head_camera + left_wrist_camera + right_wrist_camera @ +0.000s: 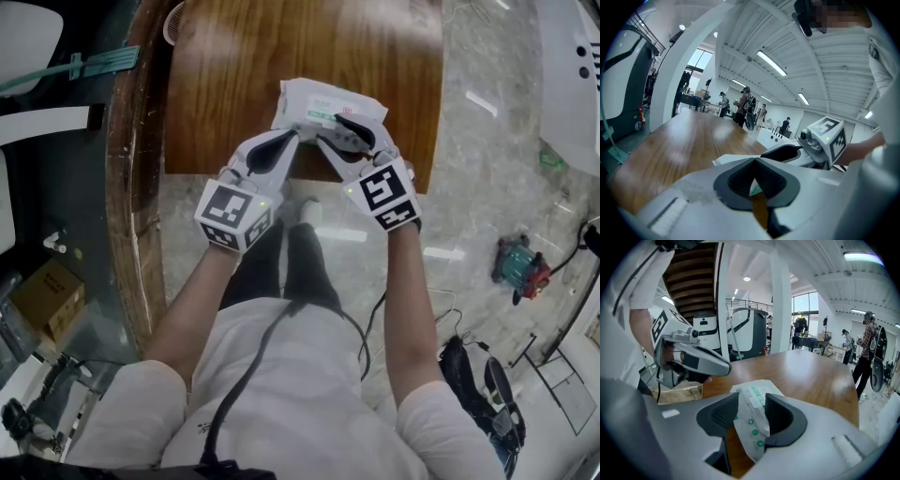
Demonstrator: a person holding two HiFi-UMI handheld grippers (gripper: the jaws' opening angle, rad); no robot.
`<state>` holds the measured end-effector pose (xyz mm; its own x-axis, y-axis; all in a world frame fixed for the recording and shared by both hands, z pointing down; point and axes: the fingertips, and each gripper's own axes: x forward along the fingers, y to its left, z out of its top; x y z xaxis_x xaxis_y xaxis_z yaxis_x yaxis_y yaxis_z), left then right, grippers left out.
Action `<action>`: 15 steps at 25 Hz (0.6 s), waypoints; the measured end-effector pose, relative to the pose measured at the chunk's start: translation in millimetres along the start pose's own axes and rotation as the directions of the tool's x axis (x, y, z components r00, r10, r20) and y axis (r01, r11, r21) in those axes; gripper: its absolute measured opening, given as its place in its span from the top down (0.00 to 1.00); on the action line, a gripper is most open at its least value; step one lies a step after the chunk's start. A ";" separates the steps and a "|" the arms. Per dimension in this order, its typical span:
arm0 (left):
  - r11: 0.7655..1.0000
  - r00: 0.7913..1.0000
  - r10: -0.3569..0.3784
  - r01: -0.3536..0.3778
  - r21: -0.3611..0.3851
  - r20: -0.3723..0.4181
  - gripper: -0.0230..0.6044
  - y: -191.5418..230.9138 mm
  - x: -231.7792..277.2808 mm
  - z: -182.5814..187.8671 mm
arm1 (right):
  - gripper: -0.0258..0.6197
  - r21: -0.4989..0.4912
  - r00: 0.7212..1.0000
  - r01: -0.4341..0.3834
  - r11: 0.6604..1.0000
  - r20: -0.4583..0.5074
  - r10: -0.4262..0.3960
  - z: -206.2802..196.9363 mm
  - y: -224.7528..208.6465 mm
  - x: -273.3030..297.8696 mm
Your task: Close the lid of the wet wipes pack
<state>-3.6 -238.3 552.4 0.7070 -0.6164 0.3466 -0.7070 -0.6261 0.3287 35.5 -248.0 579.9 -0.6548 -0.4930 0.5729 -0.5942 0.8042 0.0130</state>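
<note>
The right gripper [752,409] has its dark pads drawn in on a raised fold of white film with green dots, part of the wet wipes pack [758,391]. The pack lies flat just past the jaw tips at 12 o'clock. At 9 o'clock from it, the left gripper [755,162] has its tips pressed together. A sliver of the pack [727,161] shows just behind and under them, and whether any film is caught there cannot be told. In the head view both grippers [292,139] [343,131] meet at the pack's [328,101] near edge. The pack sits close to the near rim of a glossy brown wooden table [281,47], which runs off toward 12 o'clock. Below and at 3 o'clock is a pale marbled floor [487,169], with a green and red tool [520,267] lying on it. A cardboard box [45,295] sits at 8 o'clock. The room is a large white hall with strip lights [771,63] overhead, and people [743,105] stand beyond the table's far end.
</note>
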 end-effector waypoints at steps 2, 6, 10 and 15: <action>1.000 1.000 0.000 0.000 0.001 0.003 0.96 -0.5 -1.2 0.0 | 0.69 -0.013 1.000 -0.007 1.000 -0.017 0.007 -2.1 3.7 1.7; 1.000 1.000 0.001 -0.001 -0.003 0.009 0.96 -0.6 -4.5 0.2 | 0.69 -0.037 0.999 -0.014 0.999 -0.050 0.012 -6.5 9.1 4.5; 1.000 1.000 0.000 0.000 -0.005 0.009 0.96 -1.4 -8.0 -1.7 | 0.69 -0.053 0.997 -0.023 0.998 -0.078 0.018 -8.3 14.4 6.8; 1.000 1.000 -0.004 0.004 -0.001 0.012 0.96 -3.3 -13.1 1.1 | 0.68 -0.071 0.989 -0.031 0.997 -0.149 0.020 -14.7 18.6 9.3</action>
<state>-10.5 -228.8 545.8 0.7099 -0.6196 0.3349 -0.7043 -0.6281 0.3309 25.2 -232.7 597.6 -0.5898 -0.4221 0.6885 -0.5391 0.8405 0.0535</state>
